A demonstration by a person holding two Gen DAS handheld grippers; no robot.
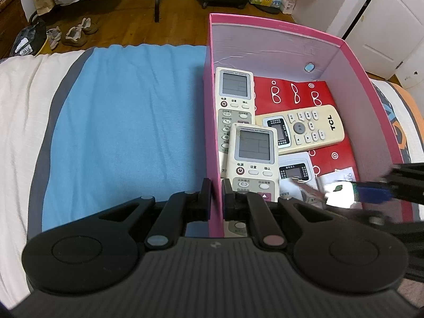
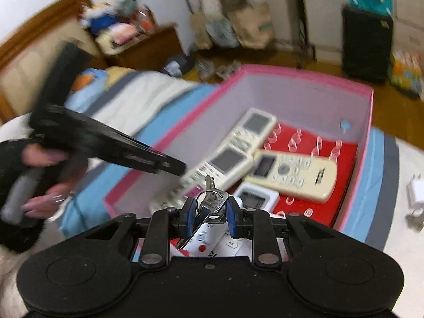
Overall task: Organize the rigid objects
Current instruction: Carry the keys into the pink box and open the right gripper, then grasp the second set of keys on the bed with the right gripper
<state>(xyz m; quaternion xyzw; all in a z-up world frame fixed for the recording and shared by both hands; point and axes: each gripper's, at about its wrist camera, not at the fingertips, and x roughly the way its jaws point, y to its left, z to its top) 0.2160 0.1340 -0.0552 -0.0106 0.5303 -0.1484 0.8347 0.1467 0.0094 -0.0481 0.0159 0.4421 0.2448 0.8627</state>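
Pink box [image 1: 278, 30] with pale lilac inside, red liner [image 1: 296, 92] printed with white loops and rings, cream-white remotes [image 1: 253, 159] with grey screens, yellowed cream TCL remote [image 1: 304, 127], silver keys [image 2: 212, 198], blue towel [image 1: 127, 122], blue pads [image 2: 188, 212].
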